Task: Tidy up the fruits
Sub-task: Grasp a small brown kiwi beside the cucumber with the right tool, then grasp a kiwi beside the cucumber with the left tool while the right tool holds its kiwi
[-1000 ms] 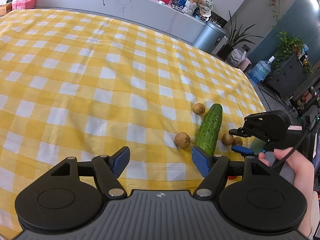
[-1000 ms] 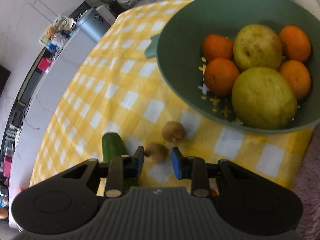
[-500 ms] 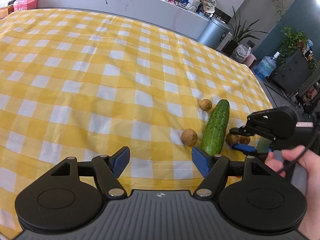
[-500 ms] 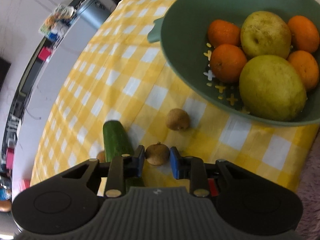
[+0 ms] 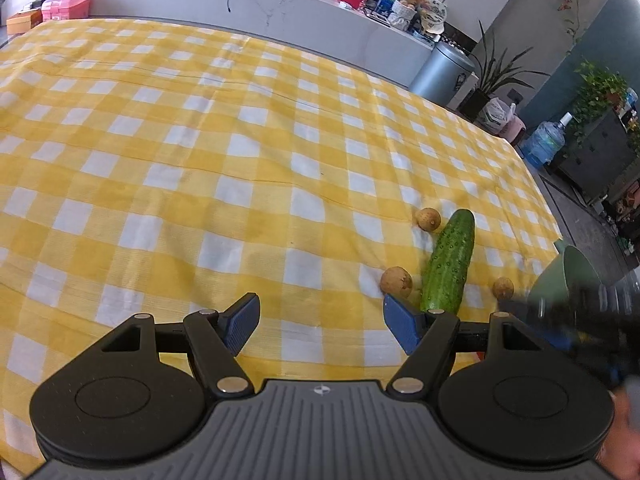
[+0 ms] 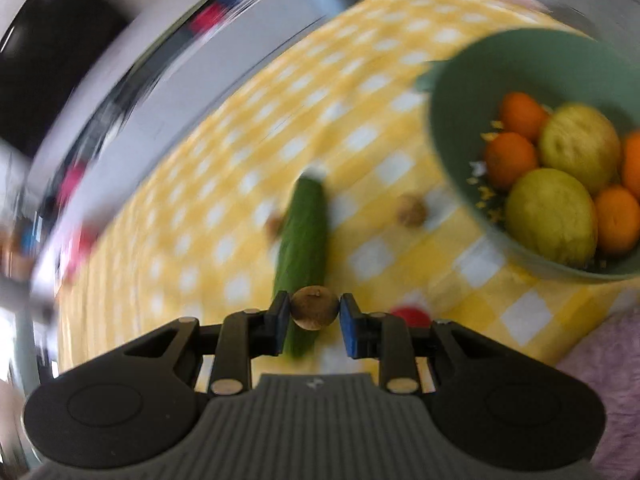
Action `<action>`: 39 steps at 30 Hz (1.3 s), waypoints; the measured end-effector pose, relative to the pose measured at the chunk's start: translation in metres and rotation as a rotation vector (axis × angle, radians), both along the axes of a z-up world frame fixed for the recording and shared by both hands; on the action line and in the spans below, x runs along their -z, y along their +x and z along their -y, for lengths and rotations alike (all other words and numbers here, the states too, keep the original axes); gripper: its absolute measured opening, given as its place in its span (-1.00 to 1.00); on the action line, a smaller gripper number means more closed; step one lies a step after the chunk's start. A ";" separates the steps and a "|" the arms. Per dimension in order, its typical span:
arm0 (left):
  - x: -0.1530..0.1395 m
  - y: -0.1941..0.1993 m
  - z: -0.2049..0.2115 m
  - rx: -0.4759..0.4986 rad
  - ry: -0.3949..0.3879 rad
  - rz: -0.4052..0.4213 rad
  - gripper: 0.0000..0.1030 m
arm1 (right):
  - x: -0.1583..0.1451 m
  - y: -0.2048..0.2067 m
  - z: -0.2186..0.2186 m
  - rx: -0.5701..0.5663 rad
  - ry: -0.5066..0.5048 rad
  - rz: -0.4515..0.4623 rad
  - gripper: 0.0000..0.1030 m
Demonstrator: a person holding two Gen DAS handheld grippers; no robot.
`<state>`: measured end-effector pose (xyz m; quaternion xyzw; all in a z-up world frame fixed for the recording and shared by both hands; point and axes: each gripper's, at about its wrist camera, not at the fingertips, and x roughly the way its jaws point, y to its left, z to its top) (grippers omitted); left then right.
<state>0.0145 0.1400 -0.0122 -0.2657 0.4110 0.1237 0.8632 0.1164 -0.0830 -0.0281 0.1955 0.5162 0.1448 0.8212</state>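
My left wrist view is sharp and brightly daylit; the yellow checked tablecloth (image 5: 240,168) reads evenly, with only soft, short shadows under the cucumber (image 5: 450,264). Fisheye bending curves the counter (image 5: 280,16) along the top edge. At the lower right of that view the right gripper (image 5: 576,320) is a dark smear. My right wrist view is heavily motion-blurred: cloth, cucumber and background streak in an arc, the green bowl (image 6: 448,128) is soft, and only the gripper body and the small brown fruit (image 6: 314,307) between its pads stay crisp

Two downward wrist views; shared cucumber (image 5: 448,264)
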 end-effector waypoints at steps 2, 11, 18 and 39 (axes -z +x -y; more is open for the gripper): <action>0.000 0.000 -0.002 -0.008 -0.002 -0.001 0.61 | -0.002 -0.010 -0.008 -0.148 -0.046 -0.030 -0.55; 0.000 -0.003 -0.006 -0.026 0.004 0.002 0.61 | 0.030 -0.032 -0.064 -0.435 -0.377 0.010 -0.55; 0.002 -0.001 -0.004 -0.022 0.017 -0.019 0.61 | 0.035 -0.030 -0.065 -0.394 -0.359 0.027 -0.55; 0.004 -0.009 0.021 0.091 0.159 0.110 0.59 | 0.034 -0.029 -0.044 -0.346 -0.196 0.038 -0.56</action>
